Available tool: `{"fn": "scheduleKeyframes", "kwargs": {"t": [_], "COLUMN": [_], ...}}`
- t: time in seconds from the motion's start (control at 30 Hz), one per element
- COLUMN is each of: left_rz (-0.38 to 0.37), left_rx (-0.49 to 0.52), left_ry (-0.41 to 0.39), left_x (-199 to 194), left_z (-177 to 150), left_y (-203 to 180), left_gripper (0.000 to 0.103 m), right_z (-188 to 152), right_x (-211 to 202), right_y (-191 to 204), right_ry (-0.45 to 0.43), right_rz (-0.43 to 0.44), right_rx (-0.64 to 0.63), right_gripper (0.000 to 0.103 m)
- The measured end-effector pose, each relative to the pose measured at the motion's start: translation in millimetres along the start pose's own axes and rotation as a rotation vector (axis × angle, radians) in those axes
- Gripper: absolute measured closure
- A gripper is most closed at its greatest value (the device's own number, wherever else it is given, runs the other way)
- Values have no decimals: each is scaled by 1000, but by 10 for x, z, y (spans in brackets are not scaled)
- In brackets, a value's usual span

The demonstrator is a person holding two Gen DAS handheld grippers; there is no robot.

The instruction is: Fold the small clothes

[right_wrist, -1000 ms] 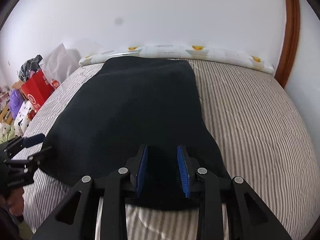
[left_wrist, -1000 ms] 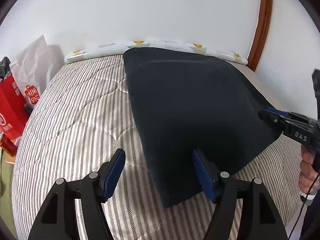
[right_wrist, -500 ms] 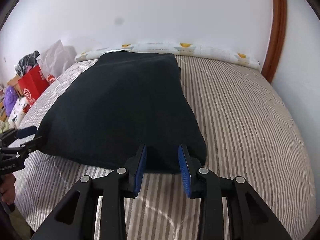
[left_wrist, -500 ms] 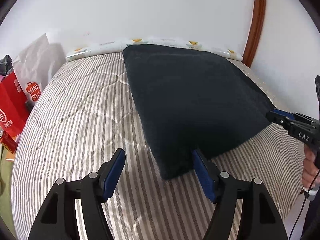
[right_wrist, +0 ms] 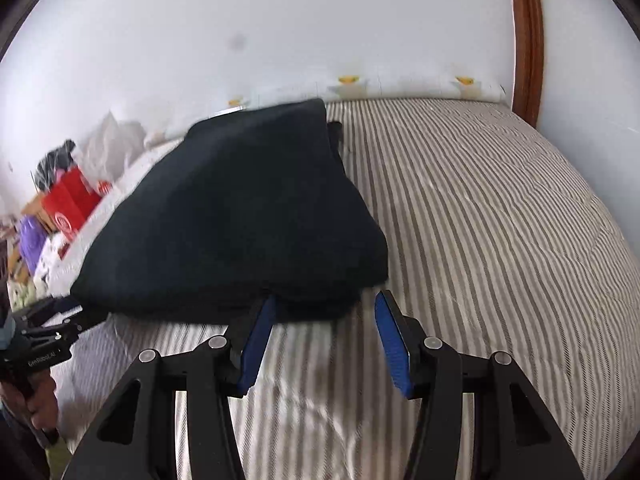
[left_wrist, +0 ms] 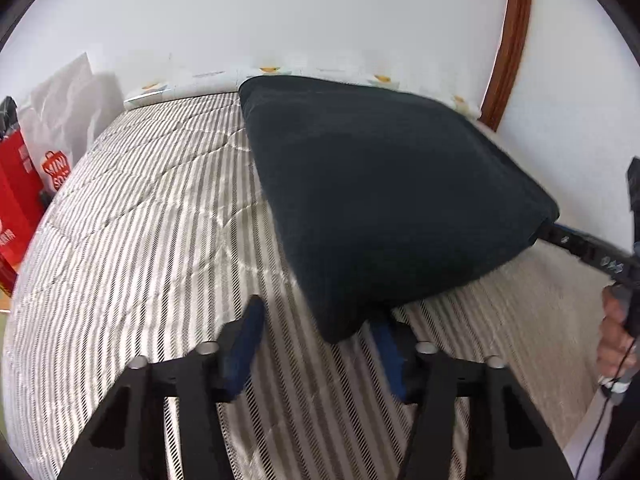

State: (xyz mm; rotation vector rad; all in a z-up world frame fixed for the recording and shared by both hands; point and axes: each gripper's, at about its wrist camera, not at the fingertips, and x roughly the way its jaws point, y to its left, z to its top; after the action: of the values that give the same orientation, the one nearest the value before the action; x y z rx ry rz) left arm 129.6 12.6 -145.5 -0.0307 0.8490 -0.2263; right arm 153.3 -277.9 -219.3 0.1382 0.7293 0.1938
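Left claw [left_wrist: 316, 340] spread wide, near corner of dark folded garment [left_wrist: 384, 200] sitting between its blue pads [left_wrist: 244, 344], not pinched. Right claw [right_wrist: 324, 332] also spread, nothing held, garment's front edge just ahead of its tips. Garment [right_wrist: 240, 216] lies folded on striped bed [right_wrist: 480, 220], far edge near patterned pillow [left_wrist: 192, 82]. Red bag [right_wrist: 72, 200] beside bed.

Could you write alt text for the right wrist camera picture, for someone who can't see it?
A folded dark garment lies on a striped bed, just ahead of the open right gripper with blue pads. The left gripper is at the garment's left corner; red bags stand beside the bed.
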Motion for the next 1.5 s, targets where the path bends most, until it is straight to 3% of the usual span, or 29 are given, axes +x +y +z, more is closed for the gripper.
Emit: {"fn": "scheduleKeyframes", "kwargs": {"t": [0.03, 0.1, 0.23, 0.37, 0.5, 0.67, 0.8, 0.87, 0.97, 1.13, 1.33, 1.43, 1.5], "left_rz": [-15, -22, -8, -28, -13, 48, 24, 12, -4, 22, 15, 12, -1], "left_rx": [1, 12, 7, -34, -28, -10, -25, -41, -48, -52, -100, -73, -73], "left_ry": [-6, -23, -41, -11, -1, -6, -21, -37, -85, -133, -77, -8, -5], "left_x": [0, -2, -33, -6, -24, -57, -179, -262, -425, -508, -250, 21, 105], "left_z": [15, 39, 66, 61, 32, -25, -57, -56, 9, 185, 419, 511, 554], "left_y": [0, -7, 52, 156, 145, 97, 104, 115, 107, 110, 230, 208, 197], "left_gripper": [72, 78, 79, 79, 77, 68, 67, 64, 49, 48, 48, 47, 45], "right_z": [18, 43, 66, 20, -17, 51, 165, 211, 238, 270, 592, 768, 868], "right_x": [38, 104, 114, 59, -95, -387, -354, -238, 4, 56, 53, 250, 474], "right_y": [13, 35, 170, 241, 177, 106, 136, 182, 256, 268, 439, 571, 659], "right_ry": [7, 12, 9, 20, 12, -77, -109, -102, -60, -30, -53, -31, 2], "right_rz": [-5, 13, -9, 2, 40, 31, 20, -9, -60, -80, -97, -55, -28], "right_rx": [2, 10, -36, -97, -114, -104, -55, -40, -37, -22, -78, -107, -117], "right_gripper": [52, 64, 69, 69, 69, 67, 66, 66, 66, 66, 66, 66, 66]}}
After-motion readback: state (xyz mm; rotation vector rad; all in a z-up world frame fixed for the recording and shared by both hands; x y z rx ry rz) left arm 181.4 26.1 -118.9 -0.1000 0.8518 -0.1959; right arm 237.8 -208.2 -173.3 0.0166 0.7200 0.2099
